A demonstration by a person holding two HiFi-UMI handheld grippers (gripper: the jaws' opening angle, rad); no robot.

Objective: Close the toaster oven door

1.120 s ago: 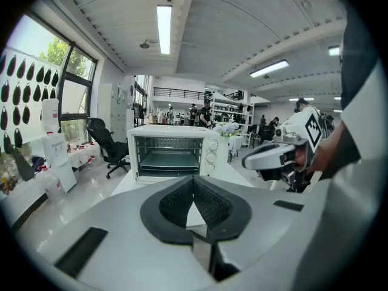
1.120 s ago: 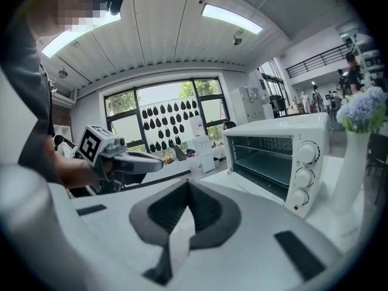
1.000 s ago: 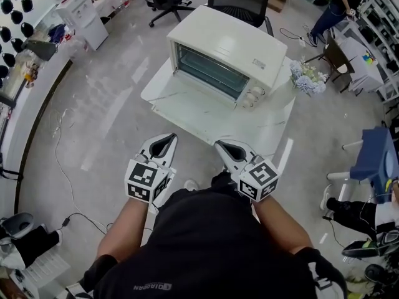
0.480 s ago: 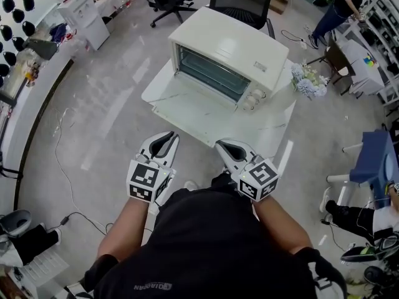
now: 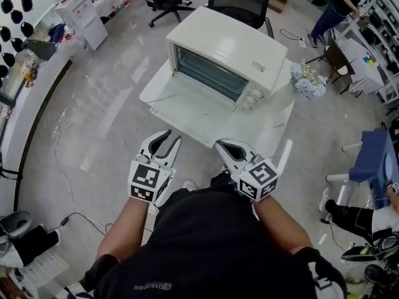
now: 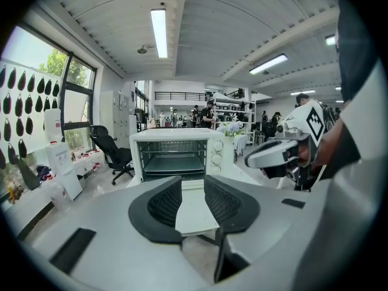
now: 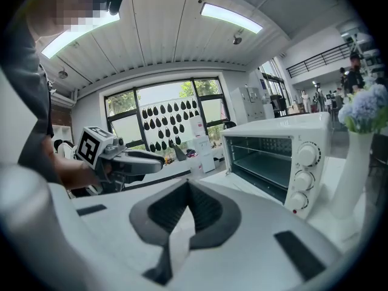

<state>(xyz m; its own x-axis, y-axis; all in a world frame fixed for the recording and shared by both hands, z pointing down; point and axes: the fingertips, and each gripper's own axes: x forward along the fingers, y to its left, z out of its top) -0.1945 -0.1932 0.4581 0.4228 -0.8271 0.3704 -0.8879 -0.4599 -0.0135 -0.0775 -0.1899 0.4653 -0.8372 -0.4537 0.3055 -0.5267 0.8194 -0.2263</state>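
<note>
toaster oven door (image 5: 187,101) lies open ahead; left hand-held gripper (image 5: 173,136) just opening, empty, right hand-held gripper (image 5: 219,144) closed.

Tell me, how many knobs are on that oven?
3, stacked on the front of the toaster oven, right of its open door: top knob, middle knob, bottom knob. None looks hidden.

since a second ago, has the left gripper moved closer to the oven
No. The left gripper sits equally short of the table edge; only its jaws have just been opening, nothing between them.
</note>
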